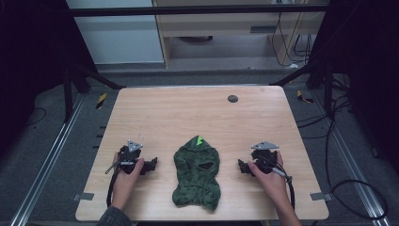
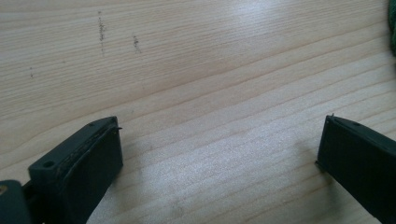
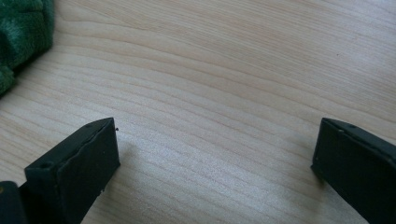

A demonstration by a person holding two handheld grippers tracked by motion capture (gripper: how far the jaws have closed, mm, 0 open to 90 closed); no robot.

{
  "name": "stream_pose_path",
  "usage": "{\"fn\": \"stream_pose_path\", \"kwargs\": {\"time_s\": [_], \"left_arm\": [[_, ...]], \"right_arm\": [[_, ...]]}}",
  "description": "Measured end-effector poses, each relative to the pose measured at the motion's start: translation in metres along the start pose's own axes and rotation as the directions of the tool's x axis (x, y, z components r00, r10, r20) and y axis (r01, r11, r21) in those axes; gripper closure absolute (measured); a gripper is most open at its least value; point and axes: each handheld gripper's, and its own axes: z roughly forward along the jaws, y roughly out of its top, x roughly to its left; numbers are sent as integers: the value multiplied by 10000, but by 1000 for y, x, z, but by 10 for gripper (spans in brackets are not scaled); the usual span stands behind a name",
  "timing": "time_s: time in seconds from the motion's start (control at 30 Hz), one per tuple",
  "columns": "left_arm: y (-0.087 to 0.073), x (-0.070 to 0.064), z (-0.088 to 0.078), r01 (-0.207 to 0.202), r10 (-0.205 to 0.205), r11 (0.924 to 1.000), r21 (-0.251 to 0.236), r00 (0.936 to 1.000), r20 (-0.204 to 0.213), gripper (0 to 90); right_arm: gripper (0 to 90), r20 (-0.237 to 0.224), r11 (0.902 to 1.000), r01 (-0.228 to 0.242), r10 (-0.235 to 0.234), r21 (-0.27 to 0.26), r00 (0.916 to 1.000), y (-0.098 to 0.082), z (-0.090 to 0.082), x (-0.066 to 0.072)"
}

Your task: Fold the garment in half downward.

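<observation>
High view: overhead, facing forward-down. Gripper views: low, close over table; green garment edge beyond jaws.

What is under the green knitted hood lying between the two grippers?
The green hood lies flat on the bare wooden table; only wood shows around its edges. Whether anything is tucked beneath or inside it cannot be seen, because the fabric covers that spot.

Dark green hood with bright green spike on pale wood-grain table
</observation>
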Motion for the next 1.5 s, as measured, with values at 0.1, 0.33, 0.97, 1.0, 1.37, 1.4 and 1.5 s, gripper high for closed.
{"fn": "stream_pose_path", "kwargs": {"time_s": [0.1, 0.33, 0.97, 1.0, 1.37, 1.4, 1.5], "left_arm": [[0, 0, 0, -79, 79, 10000, 11, 9999, 67, 0], [-2, -3, -2, -201, 201, 9998, 0, 9996, 193, 0], [42, -22, -9, -1568, 1583, 9874, -213, 9773, 1410, 41], [52, -25, -9, -1741, 1752, 9845, -217, 9698, 1695, 43], [105, -38, -17, -2664, 2708, 9623, -548, 9201, 2829, 118], [105, -38, -18, -2708, 2747, 9611, -538, 9194, 2815, 127], [104, -38, -19, -2790, 2792, 9595, -403, 9211, 2714, 145]], "right_arm": [[6, 19, 10000, 43, -43, 9, 10000, 0, 0, 0], [16, -55, 9999, 91, -91, -48, 9999, -1, -1, 2], [281, -1439, 9977, 663, -680, -163, 9873, 15, -15, 27], [294, -1485, 9969, 781, -786, -89, 9858, 18, -15, 29], [498, -2175, 9886, 1505, -1456, 62, 9651, 76, -13, 55], [518, -2233, 9888, 1495, -1458, -5, 9638, 80, -13, 57], [553, -2451, 9858, 1681, -1631, -4, 9557, 87, -12, 64]]}}
